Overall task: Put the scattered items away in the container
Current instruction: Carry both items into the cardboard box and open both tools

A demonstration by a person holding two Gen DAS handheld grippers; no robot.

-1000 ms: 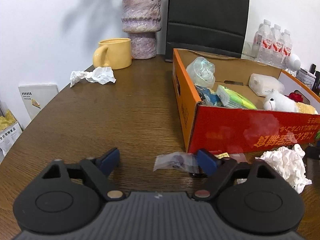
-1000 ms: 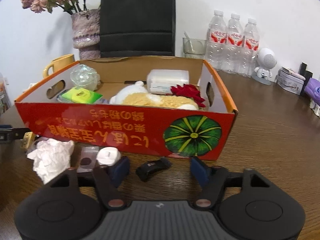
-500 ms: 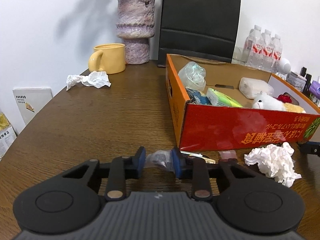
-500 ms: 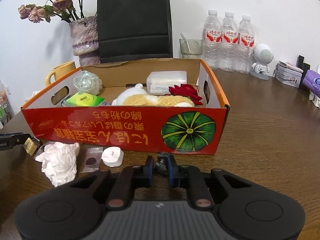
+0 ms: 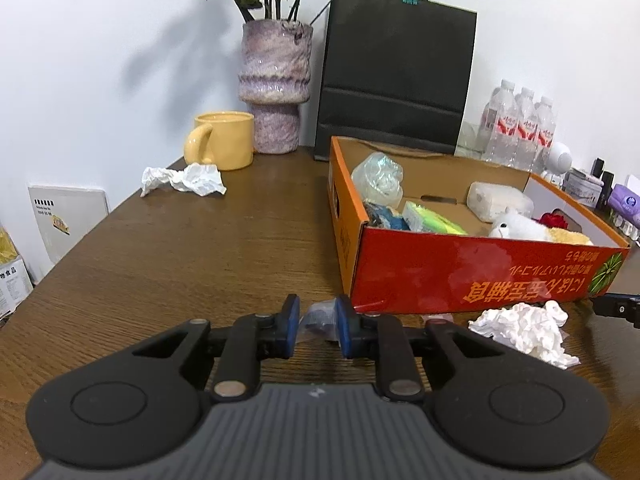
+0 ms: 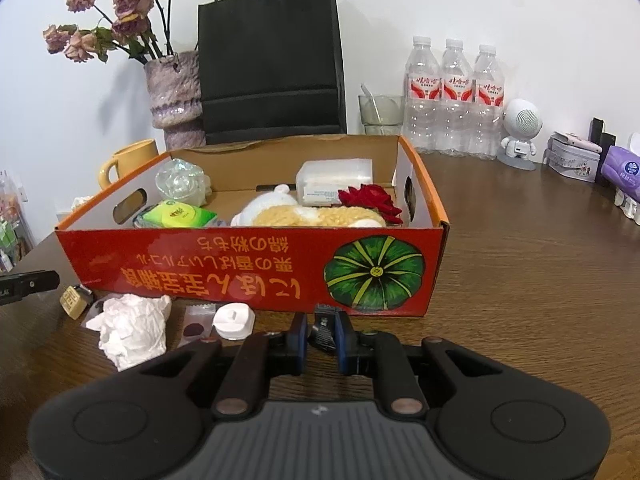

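Note:
The red-orange cardboard box (image 5: 472, 276) (image 6: 248, 264) holds a plush toy, a green pack, a red flower and other items. My left gripper (image 5: 318, 326) is shut on a small clear plastic packet (image 5: 320, 316), lifted above the table in front of the box's left corner. My right gripper (image 6: 322, 330) is shut on a small black object (image 6: 323, 328), lifted before the box's front wall. On the table lie a crumpled tissue (image 6: 132, 326) (image 5: 524, 330), a white round cap (image 6: 234, 321), a small sachet (image 6: 196, 322), a brass padlock (image 6: 73, 302) and another tissue (image 5: 184, 178).
At the back stand a yellow mug (image 5: 222, 146), a purple vase with dried roses (image 5: 274, 88), a black paper bag (image 6: 272, 68), water bottles (image 6: 454, 96), a glass (image 6: 378, 114) and a white robot figure (image 6: 520, 132). Tins and tissue packs (image 6: 624, 168) sit far right.
Both grippers have closed on their items, the left on the plastic packet, the right on the black object, and have risen from the table with them.

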